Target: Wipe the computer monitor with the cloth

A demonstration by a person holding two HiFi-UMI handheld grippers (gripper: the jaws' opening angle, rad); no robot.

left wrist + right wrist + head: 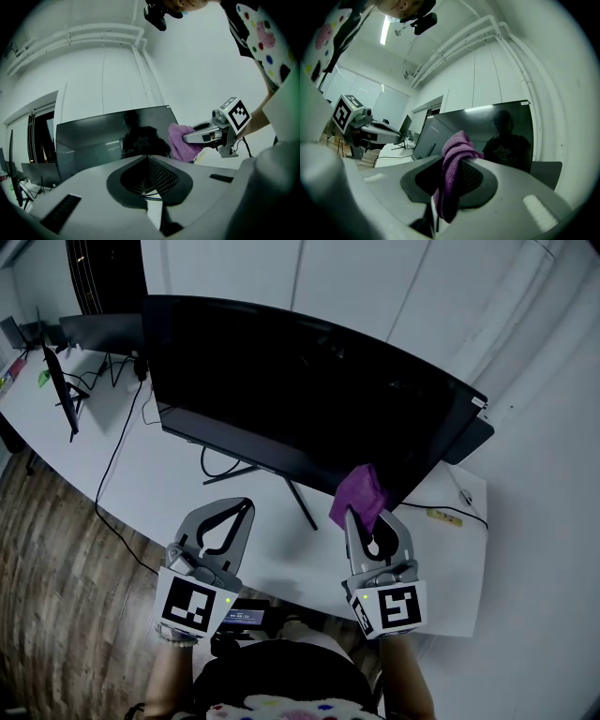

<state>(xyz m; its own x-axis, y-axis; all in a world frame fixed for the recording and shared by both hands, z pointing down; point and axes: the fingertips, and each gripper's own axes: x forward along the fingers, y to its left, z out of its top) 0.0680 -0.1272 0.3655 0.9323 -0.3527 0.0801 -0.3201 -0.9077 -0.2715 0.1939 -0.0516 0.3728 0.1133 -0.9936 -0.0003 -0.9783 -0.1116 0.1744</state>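
The right tongs [371, 521] pinch the purple cloth [359, 491], which is bunched at the lower right edge of the dark monitor [300, 390]. The left tongs [244, 509] are pressed together with nothing between them, in front of the monitor's stand [298, 495], over the white tabletop [159, 488]

Two tongs [246, 505] [367, 519], one cloth [360, 491], three monitors [309, 399] [98, 331] [58, 381].
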